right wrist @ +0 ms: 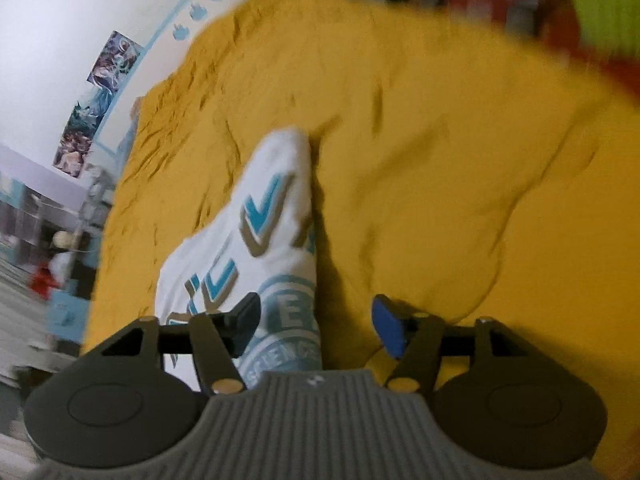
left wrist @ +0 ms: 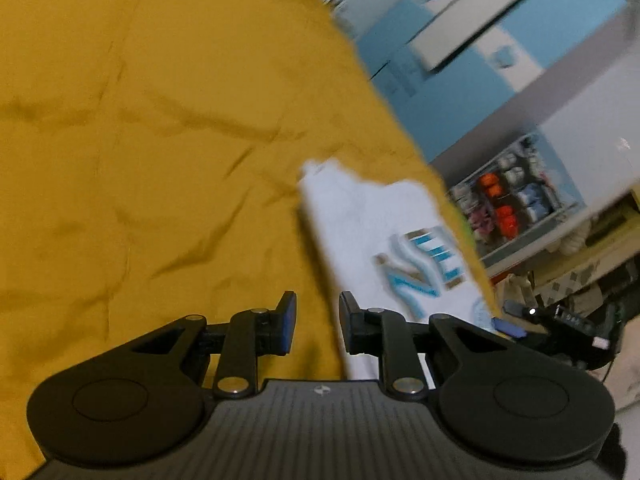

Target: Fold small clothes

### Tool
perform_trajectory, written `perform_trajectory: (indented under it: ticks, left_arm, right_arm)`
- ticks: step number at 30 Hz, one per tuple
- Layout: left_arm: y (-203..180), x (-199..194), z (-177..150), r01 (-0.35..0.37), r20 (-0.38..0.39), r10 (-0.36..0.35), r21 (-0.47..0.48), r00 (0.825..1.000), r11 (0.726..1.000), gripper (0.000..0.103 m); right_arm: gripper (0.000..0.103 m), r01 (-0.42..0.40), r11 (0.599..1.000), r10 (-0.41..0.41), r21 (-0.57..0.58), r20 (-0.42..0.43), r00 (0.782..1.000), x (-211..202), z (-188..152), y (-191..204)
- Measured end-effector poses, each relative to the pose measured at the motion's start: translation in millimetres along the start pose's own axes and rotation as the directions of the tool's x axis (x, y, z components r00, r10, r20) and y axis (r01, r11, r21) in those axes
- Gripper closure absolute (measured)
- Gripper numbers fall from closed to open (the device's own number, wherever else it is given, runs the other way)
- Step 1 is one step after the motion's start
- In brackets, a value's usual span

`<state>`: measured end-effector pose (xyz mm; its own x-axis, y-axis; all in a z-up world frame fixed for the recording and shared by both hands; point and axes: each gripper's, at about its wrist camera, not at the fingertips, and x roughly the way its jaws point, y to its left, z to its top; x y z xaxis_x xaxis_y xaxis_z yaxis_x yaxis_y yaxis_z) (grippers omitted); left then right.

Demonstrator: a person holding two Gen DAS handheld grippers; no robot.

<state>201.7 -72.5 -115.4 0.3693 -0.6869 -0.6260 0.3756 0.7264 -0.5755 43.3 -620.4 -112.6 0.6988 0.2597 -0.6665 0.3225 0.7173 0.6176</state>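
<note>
A small white garment with blue and grey lettering [left wrist: 372, 236] lies folded into a narrow strip on the mustard-yellow sheet [left wrist: 160, 140]. In the left wrist view it lies ahead and to the right of my left gripper [left wrist: 318, 326], which is open and empty above the sheet, at the garment's left edge. In the right wrist view the garment [right wrist: 272, 216] stretches away from my right gripper [right wrist: 316, 326], which is open wide and empty, with the garment's near end under its left finger. Both views are motion-blurred.
The sheet's edge [left wrist: 400, 112] runs diagonally on the right in the left wrist view, with blue-and-white cabinets [left wrist: 500, 60] and a shelf of coloured items [left wrist: 508, 204] beyond. My right gripper [left wrist: 560, 324] shows there past the edge. A wall with posters [right wrist: 100, 100] is at the left of the right wrist view.
</note>
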Motion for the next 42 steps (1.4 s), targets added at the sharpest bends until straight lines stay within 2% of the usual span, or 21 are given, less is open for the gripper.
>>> perform_trajectory:
  ticks: [3, 4, 5, 6, 7, 8, 9, 11, 14, 17, 22, 25, 29, 31, 34, 36, 37, 38, 39, 41, 42]
  left_arm:
    - [-37.7, -20.8, -7.1, -0.026, 0.12, 0.01, 0.135, 0.993, 0.99, 0.08]
    - [-51.5, -24.0, -12.9, -0.054, 0.16, 0.027, 0.172, 0.987, 0.984, 0.083]
    - [-66.0, -24.4, -19.8, -0.086, 0.199, 0.046, 0.201, 0.979, 0.976, 0.083]
    - [-79.1, -22.1, -27.3, -0.113, 0.226, 0.062, 0.221, 0.972, 0.969, 0.083]
    - [-90.6, -18.2, -34.9, -0.136, 0.244, 0.077, 0.234, 0.967, 0.963, 0.083]
    - [-102.4, -11.8, -44.7, -0.158, 0.263, 0.088, 0.259, 0.961, 0.953, 0.083]
    - [-111.1, -4.2, -53.5, -0.179, 0.27, 0.1, 0.287, 0.958, 0.941, 0.084]
    - [-124.3, 13.9, -73.3, -0.229, 0.258, 0.145, 0.331, 0.955, 0.916, 0.091]
    - [-124.9, 31.8, -96.9, -0.272, 0.201, 0.216, 0.311, 0.955, 0.911, 0.096]
    - [-118.8, 40.5, -112.1, -0.327, 0.174, 0.284, 0.328, 0.943, 0.886, 0.098]
    - [-116.7, 30.6, -133.2, -0.354, 0.173, 0.309, 0.417, 0.935, 0.837, 0.098]
    - [-116.3, 22.9, -138.3, -0.341, 0.159, 0.302, 0.423, 0.94, 0.84, 0.098]
    - [-121.0, 11.5, -143.3, -0.338, 0.174, 0.291, 0.423, 0.941, 0.841, 0.097]
    - [-125.0, 4.1, -140.9, -0.333, 0.175, 0.285, 0.415, 0.942, 0.847, 0.096]
    - [-134.3, -3.9, -127.2, -0.323, 0.208, 0.259, 0.397, 0.943, 0.859, 0.094]
    - [-141.3, -7.4, -112.7, -0.336, 0.292, 0.234, 0.372, 0.927, 0.865, 0.091]
    - [-143.5, -5.5, -104.4, -0.342, 0.341, 0.22, 0.357, 0.914, 0.869, 0.091]
    - [-144.1, 0.0, -96.0, -0.344, 0.379, 0.206, 0.343, 0.902, 0.874, 0.091]
    - [-144.2, 7.5, -87.7, -0.346, 0.393, 0.203, 0.337, 0.897, 0.876, 0.091]
    - [-138.9, 32.6, -69.1, -0.339, 0.383, 0.208, 0.316, 0.9, 0.886, 0.091]
    - [-133.4, 43.4, -62.4, -0.323, 0.371, 0.206, 0.287, 0.905, 0.902, 0.092]
  right_arm:
    - [0.043, -0.014, 0.994, 0.031, -0.108, 0.153, 0.988, -43.0, -19.4, 37.0]
    - [0.043, 0.001, 0.988, 0.03, -0.154, 0.201, 0.979, -52.6, -28.3, 48.0]
    - [0.048, 0.036, 0.978, 0.015, -0.207, 0.236, 0.972, -58.8, -38.3, 60.7]
    - [0.064, 0.093, 0.961, -0.021, -0.261, 0.267, 0.964, -59.8, -48.8, 77.1]
    - [0.073, 0.157, 0.937, -0.061, -0.312, 0.297, 0.953, -59.1, -60.9, 89.3]
    - [0.089, 0.209, 0.914, -0.094, -0.347, 0.32, 0.943, -55.2, -71.4, 100.0]
    - [0.096, 0.26, 0.886, -0.124, -0.385, 0.343, 0.931, -49.5, -84.5, 108.7]
    - [0.096, 0.306, 0.852, -0.143, -0.424, 0.374, 0.916, -36.9, -99.4, 119.8]
    - [0.097, 0.371, 0.808, -0.18, -0.458, 0.409, 0.895, -21.5, -125.9, 115.1]
    - [0.103, 0.389, 0.769, -0.204, -0.507, 0.382, 0.901, 3.5, -141.0, 107.7]
    - [0.103, 0.458, 0.731, -0.258, -0.505, 0.416, 0.872, 7.3, -162.5, 89.8]
    - [0.103, 0.504, 0.694, -0.287, -0.513, 0.445, 0.848, 3.6, -172.8, 88.5]
    - [0.103, 0.525, 0.719, -0.3, -0.456, 0.477, 0.826, -14.8, -177.6, 87.8]
    - [0.103, 0.537, 0.714, -0.298, -0.449, 0.499, 0.814, -23.0, -182.0, 92.9]
    - [0.103, 0.515, 0.721, -0.249, -0.463, 0.521, 0.817, -33.8, -180.3, 105.3]
    - [0.1, 0.484, 0.735, -0.206, -0.474, 0.524, 0.826, -36.4, -169.4, 114.7]
    - [0.095, 0.45, 0.749, -0.185, -0.486, 0.498, 0.847, -33.5, -157.9, 119.5]
    - [0.084, 0.404, 0.761, -0.176, -0.507, 0.438, 0.881, -26.9, -145.5, 124.4]
    - [0.082, 0.371, 0.766, -0.163, -0.525, 0.399, 0.902, -18.4, -133.2, 128.9]
    - [0.082, 0.383, 0.748, -0.139, -0.542, 0.436, 0.889, -0.3, -115.1, 137.6]
    - [0.086, 0.401, 0.737, -0.156, -0.544, 0.44, 0.884, 13.1, -104.5, 140.2]
